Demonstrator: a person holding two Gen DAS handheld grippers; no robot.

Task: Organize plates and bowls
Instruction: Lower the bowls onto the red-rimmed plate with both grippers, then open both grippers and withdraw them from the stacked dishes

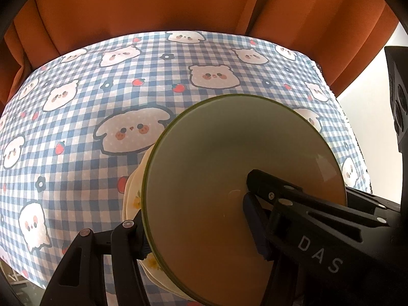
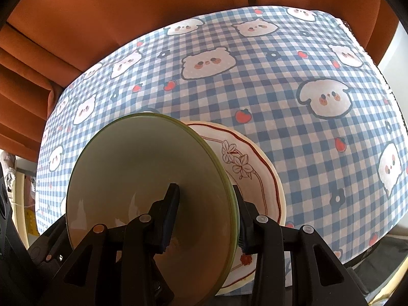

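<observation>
Your left gripper [image 1: 201, 227] and right gripper [image 2: 204, 216] each clamp the green bowl's [image 2: 150, 178] rim — held tilted above the floral plate [image 2: 257, 168] on the gingham tablecloth [image 2: 293, 102].

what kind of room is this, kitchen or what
Probably a home dining spot: a table under a checked cartoon tablecloth, orange curtains behind it, and a green bowl and plate being handled.
</observation>
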